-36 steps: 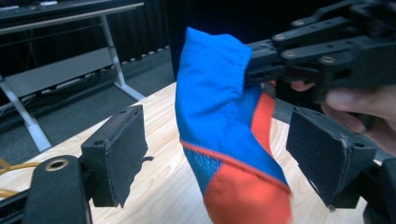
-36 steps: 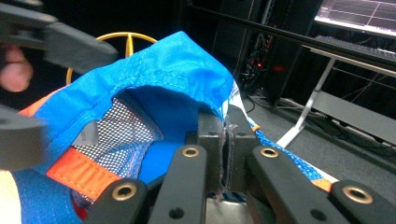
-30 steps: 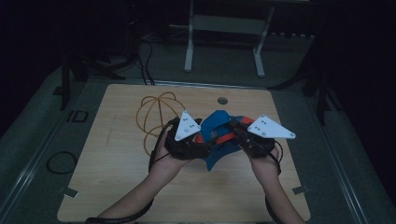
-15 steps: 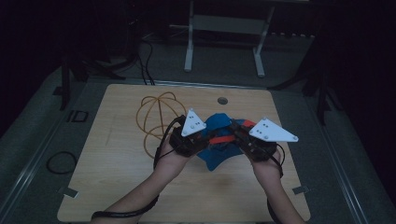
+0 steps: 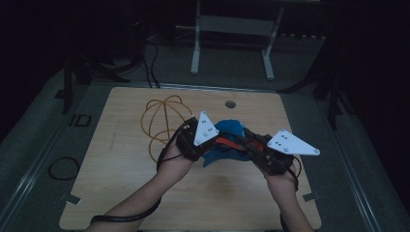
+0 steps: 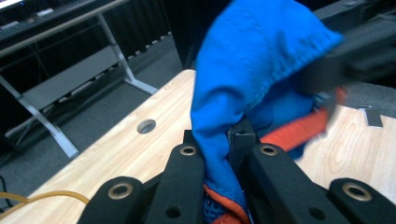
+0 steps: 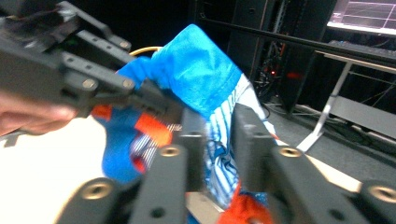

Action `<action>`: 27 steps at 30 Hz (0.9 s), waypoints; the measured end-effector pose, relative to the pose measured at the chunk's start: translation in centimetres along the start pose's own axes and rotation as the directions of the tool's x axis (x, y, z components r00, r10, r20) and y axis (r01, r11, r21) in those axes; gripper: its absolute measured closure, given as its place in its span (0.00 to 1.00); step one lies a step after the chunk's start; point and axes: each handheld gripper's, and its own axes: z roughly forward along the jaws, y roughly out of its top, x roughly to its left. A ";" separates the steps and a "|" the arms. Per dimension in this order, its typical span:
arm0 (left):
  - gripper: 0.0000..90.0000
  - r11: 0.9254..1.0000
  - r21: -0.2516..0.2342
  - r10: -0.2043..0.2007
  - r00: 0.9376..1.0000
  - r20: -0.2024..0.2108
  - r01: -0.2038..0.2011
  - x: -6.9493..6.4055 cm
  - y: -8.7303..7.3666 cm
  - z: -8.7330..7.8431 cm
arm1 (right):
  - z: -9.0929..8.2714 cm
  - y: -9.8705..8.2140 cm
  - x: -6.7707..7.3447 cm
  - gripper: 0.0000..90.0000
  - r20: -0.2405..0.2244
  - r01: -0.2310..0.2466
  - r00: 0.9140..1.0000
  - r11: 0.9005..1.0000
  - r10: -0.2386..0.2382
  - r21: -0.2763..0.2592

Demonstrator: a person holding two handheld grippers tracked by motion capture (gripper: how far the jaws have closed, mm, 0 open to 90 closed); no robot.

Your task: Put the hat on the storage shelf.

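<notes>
A blue cloth [image 5: 227, 128] with orange trim and a white striped patch hangs above the wooden table [image 5: 121, 193], stretched between both grippers. My left gripper [image 5: 217, 144] comes from the left. Its jaws have just been closing and are now shut on a fold of the blue cloth [image 6: 243, 60], seen close up at the left gripper [image 6: 218, 140]. My right gripper [image 5: 243, 141] reaches in from the right. Its jaws have just been opening and stand a little apart at the right gripper [image 7: 218, 121]. The striped part of the cloth [image 7: 196, 70] hangs loose between them.
Loops of yellow-orange cable [image 5: 162, 118] lie on the table behind the left hand. A round hole [image 5: 230, 104] sits near the table's far edge. A metal stand [image 5: 232, 24] rises beyond the table, and a black cable loop [image 5: 63, 168] lies on the floor at left.
The left gripper has tipped up slightly and the cloth is bunched tighter between the two grippers. Both hands stay about where they were.
</notes>
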 end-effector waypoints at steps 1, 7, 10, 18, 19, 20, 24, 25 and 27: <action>0.97 1.000 -0.007 0.005 1.000 -0.002 -0.005 0.1 0.0 -0.1 | -0.4 0.0 0.0 0.74 -0.004 0.000 1.000 1.000 0.000 -0.002; 0.97 0.997 -0.043 0.059 0.997 -0.055 -0.062 0.2 0.3 -0.7 | -2.8 0.4 0.4 0.63 -0.038 -0.006 0.999 0.999 0.005 -0.035; 0.97 0.996 -0.059 0.066 0.996 -0.053 -0.069 0.3 0.2 -0.9 | -4.5 0.7 0.4 0.62 -0.027 0.006 1.000 0.998 -0.007 -0.069; 0.97 0.972 -0.181 0.154 0.988 0.016 -0.148 0.6 -0.2 -2.1 | -6.2 0.4 -0.6 0.59 -0.017 0.006 1.000 0.997 -0.008 -0.075; 0.97 0.969 -0.206 0.150 0.988 0.040 -0.139 0.8 -0.3 -2.2 | -6.4 0.3 -0.7 0.59 -0.024 0.003 1.000 0.997 -0.005 -0.075; 0.97 0.966 -0.216 0.155 0.987 0.036 -0.144 0.9 -0.4 -2.3 | -6.5 0.3 -0.7 0.58 -0.028 0.003 1.000 0.997 -0.005 -0.075; 0.97 0.954 -0.264 0.167 0.982 0.082 -0.141 1.6 -0.9 -2.7 | -6.8 0.3 -0.6 0.57 -0.052 0.006 0.999 0.997 -0.010 -0.080; 0.97 0.950 -0.272 0.180 0.981 0.079 -0.152 1.7 -1.0 -2.9 | -6.9 0.3 -0.5 0.57 -0.061 0.008 0.998 0.996 -0.013 -0.084; 0.97 0.941 -0.307 0.185 0.976 0.113 -0.142 2.0 -1.3 -3.1 | -6.9 0.3 -0.2 0.55 -0.084 0.028 0.996 0.997 -0.035 -0.078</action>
